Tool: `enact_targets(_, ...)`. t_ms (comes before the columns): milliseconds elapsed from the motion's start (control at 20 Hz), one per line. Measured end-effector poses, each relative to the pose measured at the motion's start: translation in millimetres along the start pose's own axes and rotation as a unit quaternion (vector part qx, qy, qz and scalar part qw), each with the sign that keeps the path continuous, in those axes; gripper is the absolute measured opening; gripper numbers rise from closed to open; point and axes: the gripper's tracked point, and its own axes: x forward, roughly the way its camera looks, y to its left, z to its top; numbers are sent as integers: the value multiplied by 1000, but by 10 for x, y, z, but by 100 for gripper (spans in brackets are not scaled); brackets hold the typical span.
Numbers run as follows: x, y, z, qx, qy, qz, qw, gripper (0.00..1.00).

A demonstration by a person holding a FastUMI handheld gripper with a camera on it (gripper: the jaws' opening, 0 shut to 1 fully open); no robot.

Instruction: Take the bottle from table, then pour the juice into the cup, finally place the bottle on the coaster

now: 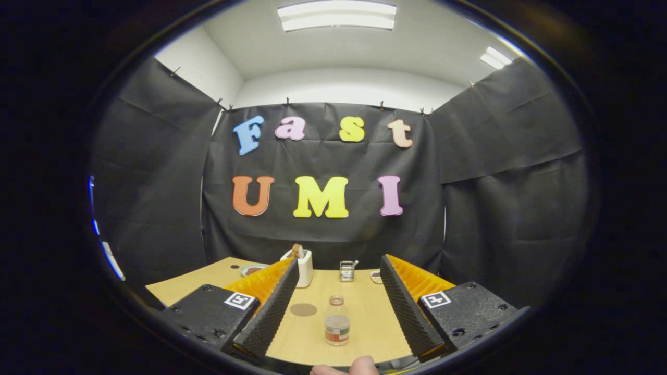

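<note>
While bottle stands upright on table between spread fingers, untouched, gripper is held wide open, empty. Coaster lies just beside bottle. Risk judged: off-centre closing could tip bottle, slick sides could slip when squeezed.

**Colours on the table**

The table is pale wood with a faint grain. The bottle is clear, with a reddish neck ring and a dark band of juice over a red stripe. The coaster is plain dull brown. The cup is white. A small holder looks silvery with dark lines.
</note>
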Motion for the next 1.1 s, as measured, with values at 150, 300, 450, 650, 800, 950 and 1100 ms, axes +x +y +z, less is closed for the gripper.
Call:
enact_targets(150,-13,-9,11,1,-1,-1,1000,100)
enact_targets(300,-4,-26,-5,3,-2,-3,1000,100)
enact_targets(450,11,-23,-49,5,3,-1,1000,100)
enact_targets(650,5,20,-143,6,11,11,1000,100)
enact_targets(800,10,-12,-217,1,11,8,1000,100)
enact_targets(950,-14,-59,-266,-8,7,-1,1000,100)
enact_targets(1100,-5,-89,-427,-12,6,-4,1000,100)
